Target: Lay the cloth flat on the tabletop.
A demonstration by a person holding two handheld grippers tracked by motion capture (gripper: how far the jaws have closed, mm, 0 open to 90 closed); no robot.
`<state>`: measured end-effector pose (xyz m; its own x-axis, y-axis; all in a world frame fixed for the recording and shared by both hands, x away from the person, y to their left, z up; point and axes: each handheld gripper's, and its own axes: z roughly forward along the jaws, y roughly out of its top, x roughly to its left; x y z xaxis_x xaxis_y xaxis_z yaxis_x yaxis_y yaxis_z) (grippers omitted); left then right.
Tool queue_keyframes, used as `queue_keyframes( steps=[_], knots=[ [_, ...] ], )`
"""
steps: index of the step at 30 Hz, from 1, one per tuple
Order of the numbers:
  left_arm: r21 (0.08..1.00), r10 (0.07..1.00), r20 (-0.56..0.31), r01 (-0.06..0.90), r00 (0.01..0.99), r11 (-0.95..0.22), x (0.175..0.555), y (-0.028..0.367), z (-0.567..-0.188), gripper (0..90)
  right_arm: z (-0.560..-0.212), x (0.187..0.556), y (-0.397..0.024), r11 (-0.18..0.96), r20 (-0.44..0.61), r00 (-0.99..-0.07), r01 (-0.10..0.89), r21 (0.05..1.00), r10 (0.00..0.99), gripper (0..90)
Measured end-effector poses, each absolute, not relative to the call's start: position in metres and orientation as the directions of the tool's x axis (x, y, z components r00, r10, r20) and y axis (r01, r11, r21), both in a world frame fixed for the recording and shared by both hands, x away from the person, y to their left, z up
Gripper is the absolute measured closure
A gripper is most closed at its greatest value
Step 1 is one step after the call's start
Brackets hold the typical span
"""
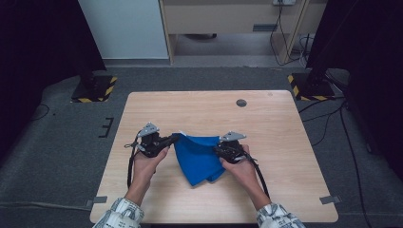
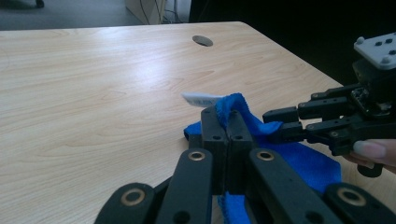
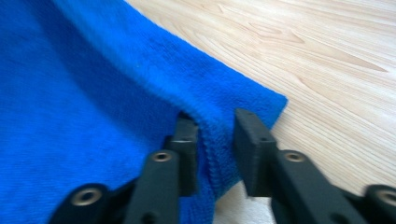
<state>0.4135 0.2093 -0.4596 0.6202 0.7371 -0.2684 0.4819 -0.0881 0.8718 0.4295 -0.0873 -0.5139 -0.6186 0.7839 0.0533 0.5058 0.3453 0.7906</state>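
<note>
Blue cloth (image 1: 199, 156) on wooden surface (image 1: 266, 123); left gripper (image 2: 227, 122) clamped on one corner, right gripper (image 3: 215, 140) parted astride the opposite edge, not yet pinching.

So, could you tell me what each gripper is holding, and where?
Left gripper: shut on the blue cloth's tagged corner. Right gripper: jaws straddle its edge, not yet pinching.

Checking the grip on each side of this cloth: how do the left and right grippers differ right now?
The left gripper has its jaws shut tight on a bunched corner of the blue cloth, near a white label; the right gripper has a gap between its jaws, with a cloth edge lying between them, not clearly pinched. The left one lifts its corner off the table; the right one's cloth edge lies flatter. Both are black, hand-held and at the same cloth.
</note>
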Motion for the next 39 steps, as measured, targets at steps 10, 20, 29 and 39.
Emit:
queue_keyframes(
  steps=[10,20,29,39],
  knots=[
    [0.870,0.746,-0.256,0.482,0.615,-0.099,0.416,0.209,-0.453,89.5,-0.507,0.432,-0.101,0.278,0.115,-0.609,0.511,0.813,0.784,86.7],
    [0.881,0.736,-0.225,0.455,0.639,-0.126,0.417,0.197,-0.433,89.5,-0.465,0.404,-0.126,0.236,0.120,-0.639,0.444,0.864,0.760,88.0],
    [0.876,0.729,-0.207,0.455,0.652,-0.159,0.416,0.192,-0.428,89.4,-0.444,0.399,-0.138,0.253,0.102,-0.641,0.439,0.862,0.761,88.4],
    [0.835,0.779,-0.186,0.514,0.599,-0.197,0.419,0.223,-0.450,89.4,-0.455,0.416,-0.095,0.361,0.076,-0.679,0.479,0.800,0.731,88.1]
  ],
)
